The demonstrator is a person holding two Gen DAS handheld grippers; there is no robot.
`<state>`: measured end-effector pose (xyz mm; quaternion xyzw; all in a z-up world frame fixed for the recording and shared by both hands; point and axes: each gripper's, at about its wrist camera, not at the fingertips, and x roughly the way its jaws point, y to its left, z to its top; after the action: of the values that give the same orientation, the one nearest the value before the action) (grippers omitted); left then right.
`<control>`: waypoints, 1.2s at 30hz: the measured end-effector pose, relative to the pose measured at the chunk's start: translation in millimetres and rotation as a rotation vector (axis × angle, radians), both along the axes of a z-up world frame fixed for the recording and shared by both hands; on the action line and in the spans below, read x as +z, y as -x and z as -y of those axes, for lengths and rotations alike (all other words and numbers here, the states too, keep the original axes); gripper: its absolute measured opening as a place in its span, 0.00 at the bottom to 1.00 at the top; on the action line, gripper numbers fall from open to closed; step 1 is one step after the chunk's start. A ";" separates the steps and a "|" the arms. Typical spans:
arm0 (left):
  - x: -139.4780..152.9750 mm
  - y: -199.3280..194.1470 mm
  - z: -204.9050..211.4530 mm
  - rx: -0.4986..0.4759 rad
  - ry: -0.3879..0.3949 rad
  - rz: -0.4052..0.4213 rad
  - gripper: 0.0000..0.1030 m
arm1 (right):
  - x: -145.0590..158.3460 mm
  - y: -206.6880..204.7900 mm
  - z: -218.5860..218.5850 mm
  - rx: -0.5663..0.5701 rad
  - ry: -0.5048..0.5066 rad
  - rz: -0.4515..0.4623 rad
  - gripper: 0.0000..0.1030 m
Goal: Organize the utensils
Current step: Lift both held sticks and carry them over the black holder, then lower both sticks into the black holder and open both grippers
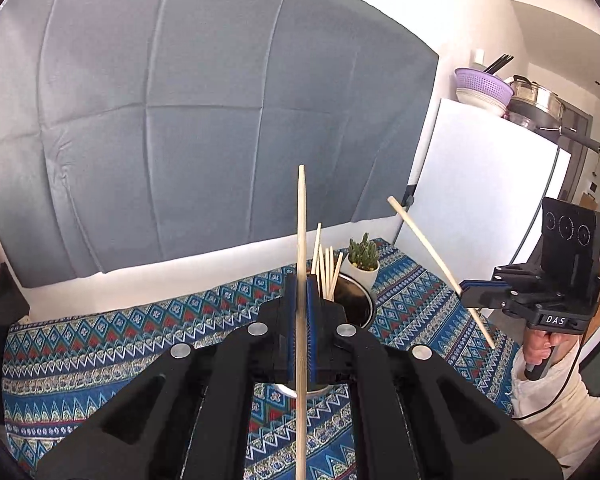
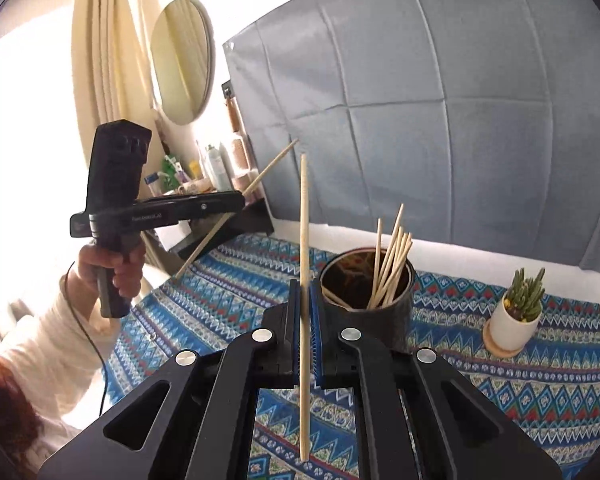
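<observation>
Both hand-held grippers, left (image 1: 301,312) and right (image 2: 305,320), are each clamping one chopstick (image 1: 301,264) above the patterned desk (image 1: 140,340), hovering near the dark cup (image 2: 366,292) that's already holding a bunch, so looks like nearly finished.

Cup (image 2: 366,288) on patterned cloth (image 2: 500,380), chopsticks (image 2: 388,264) inside; potted plant (image 2: 516,316) right of cup; backdrop (image 2: 420,100) behind.
</observation>
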<state>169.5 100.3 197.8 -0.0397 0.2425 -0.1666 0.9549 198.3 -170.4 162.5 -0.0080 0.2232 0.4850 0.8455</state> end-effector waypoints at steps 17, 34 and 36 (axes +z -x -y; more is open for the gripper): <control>-19.3 -64.3 7.0 -0.099 0.237 0.261 0.05 | -7.0 -71.2 -27.5 -0.127 -0.358 0.152 0.05; -88.6 -71.8 12.7 -0.189 0.412 0.576 0.05 | -63.2 -99.1 -39.1 -0.150 -0.473 0.135 0.05; -93.7 -73.5 16.5 -0.189 0.393 0.564 0.05 | -66.4 -100.9 -41.2 -0.155 -0.451 0.125 0.05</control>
<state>243.0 83.8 104.2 -0.1523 -0.0645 -0.3020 0.9389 299.2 -129.2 96.1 0.1679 0.0567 0.4550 0.8727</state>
